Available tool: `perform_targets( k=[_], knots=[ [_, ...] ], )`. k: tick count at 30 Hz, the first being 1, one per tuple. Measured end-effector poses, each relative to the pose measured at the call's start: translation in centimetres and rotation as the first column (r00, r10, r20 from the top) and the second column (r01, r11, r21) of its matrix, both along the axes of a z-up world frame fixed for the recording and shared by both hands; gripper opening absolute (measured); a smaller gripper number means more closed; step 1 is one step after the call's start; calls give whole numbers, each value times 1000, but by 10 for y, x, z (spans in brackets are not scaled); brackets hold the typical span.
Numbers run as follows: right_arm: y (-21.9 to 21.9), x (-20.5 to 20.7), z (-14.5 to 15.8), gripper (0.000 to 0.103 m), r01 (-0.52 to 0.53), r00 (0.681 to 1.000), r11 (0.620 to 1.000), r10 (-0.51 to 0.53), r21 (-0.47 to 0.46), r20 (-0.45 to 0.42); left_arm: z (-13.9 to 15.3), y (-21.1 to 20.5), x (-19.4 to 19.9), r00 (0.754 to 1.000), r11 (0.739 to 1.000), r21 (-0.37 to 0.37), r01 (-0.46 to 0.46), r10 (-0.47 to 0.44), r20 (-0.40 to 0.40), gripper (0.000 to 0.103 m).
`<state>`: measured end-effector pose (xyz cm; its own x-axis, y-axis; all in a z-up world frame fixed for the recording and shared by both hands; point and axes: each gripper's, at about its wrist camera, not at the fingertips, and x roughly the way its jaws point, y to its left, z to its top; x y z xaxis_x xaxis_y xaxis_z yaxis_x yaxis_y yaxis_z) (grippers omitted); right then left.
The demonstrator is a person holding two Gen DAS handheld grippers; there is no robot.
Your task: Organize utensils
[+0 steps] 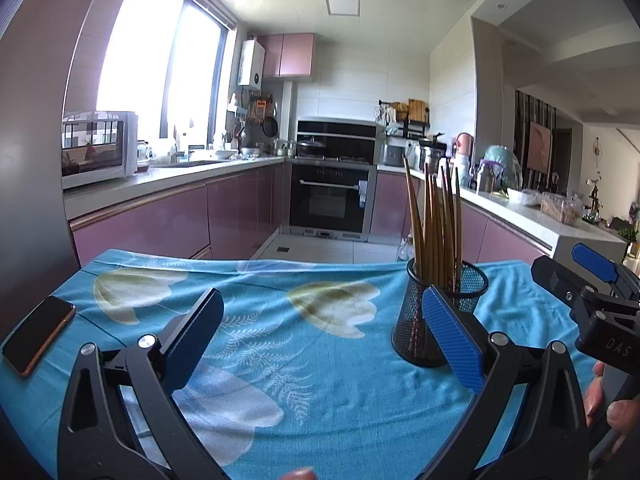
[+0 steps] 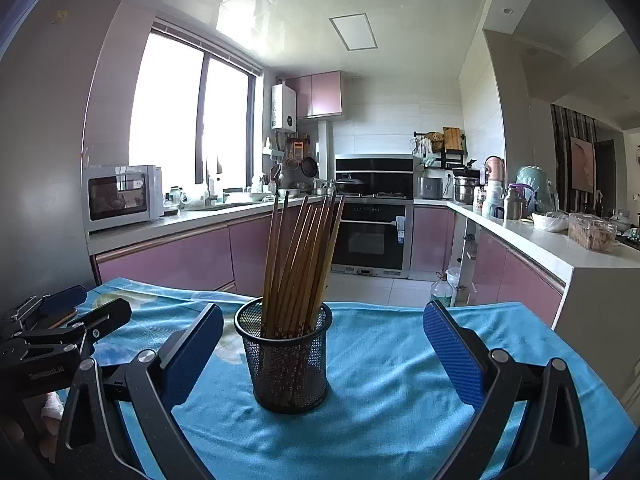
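Note:
A black mesh holder (image 2: 287, 360) stands upright on the blue flowered tablecloth (image 2: 380, 380), filled with several brown chopsticks (image 2: 304, 256). In the left wrist view the holder (image 1: 424, 320) is right of centre, partly behind my right fingertip. My left gripper (image 1: 324, 336) is open and empty above the cloth, left of the holder. My right gripper (image 2: 324, 352) is open and empty, with the holder standing ahead between its fingers, nearer the left one. The right gripper also shows at the right edge of the left wrist view (image 1: 592, 292). The left gripper shows at the left edge of the right wrist view (image 2: 64, 316).
A dark phone (image 1: 38, 334) lies at the cloth's left edge. Beyond the table are pink kitchen cabinets (image 2: 168, 256), an oven (image 2: 372, 236), a microwave (image 2: 120, 196) and a white counter (image 2: 560, 244) with jars on the right.

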<state>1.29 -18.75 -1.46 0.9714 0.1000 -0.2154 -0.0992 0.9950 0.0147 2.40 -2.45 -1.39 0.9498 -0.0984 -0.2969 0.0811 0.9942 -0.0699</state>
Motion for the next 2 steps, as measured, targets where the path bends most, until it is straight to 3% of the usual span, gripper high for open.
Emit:
perform_targets(
  k=[2],
  knots=[
    [-4,4,-2,97,0,999,1000,0,-13,-37,-2,1,6,999,1000,3,5,-5,-35,98]
  ],
)
